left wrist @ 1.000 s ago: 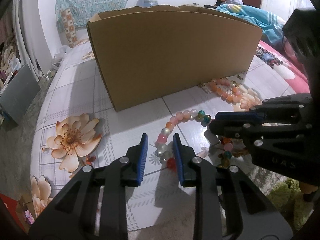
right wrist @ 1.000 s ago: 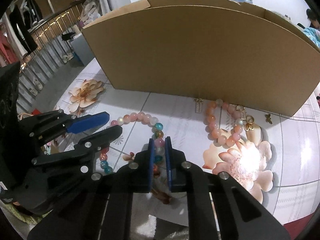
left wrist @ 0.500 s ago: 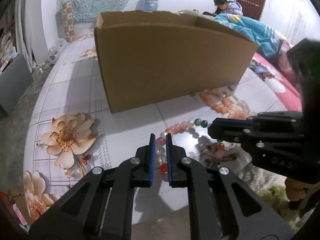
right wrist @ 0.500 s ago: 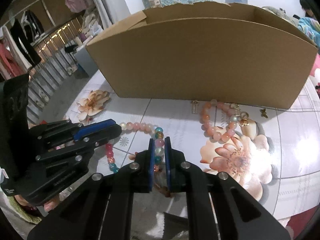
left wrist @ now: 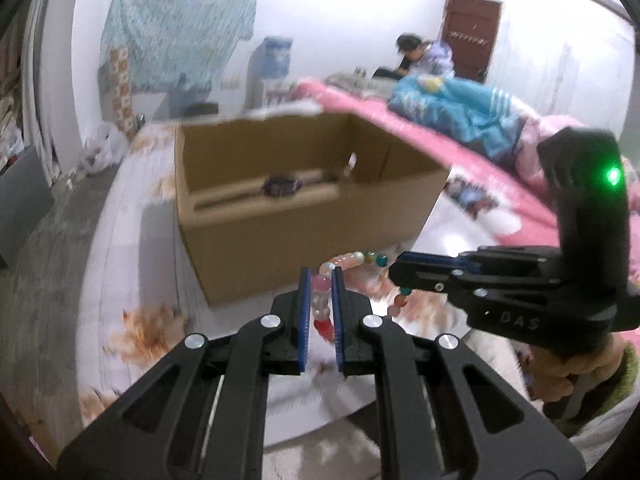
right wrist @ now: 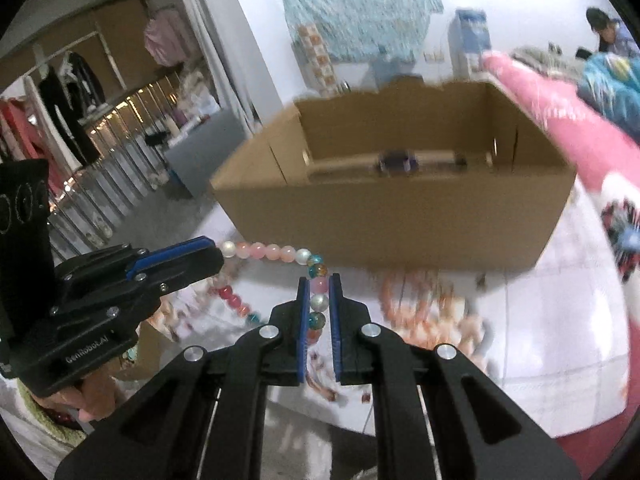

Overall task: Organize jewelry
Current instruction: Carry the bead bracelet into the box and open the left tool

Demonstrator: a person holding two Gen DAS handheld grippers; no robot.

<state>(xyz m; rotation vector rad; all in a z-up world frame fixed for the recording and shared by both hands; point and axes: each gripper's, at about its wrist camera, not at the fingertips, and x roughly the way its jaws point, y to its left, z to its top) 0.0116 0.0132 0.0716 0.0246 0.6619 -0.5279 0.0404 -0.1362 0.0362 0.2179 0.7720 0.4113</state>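
1. Left gripper (left wrist: 319, 280) pinches the bead bracelet (left wrist: 322, 292) between blue pads at six o'clock.
2. Right gripper (right wrist: 318, 282) pinches the same bracelet's other side.
3. Open cardboard box (right wrist: 400, 220) sits beyond at twelve o'clock, holding a dark item (right wrist: 394, 162).

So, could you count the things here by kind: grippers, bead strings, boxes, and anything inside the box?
Grippers: 2, left gripper and right gripper, both shut on the multicolour bead string.
Bead strings: 2, that one and the peach bead string, blurred, on the table.
Cardboard box: 1.
Dark item in the box: 1, too blurred to name.
Total: 6.
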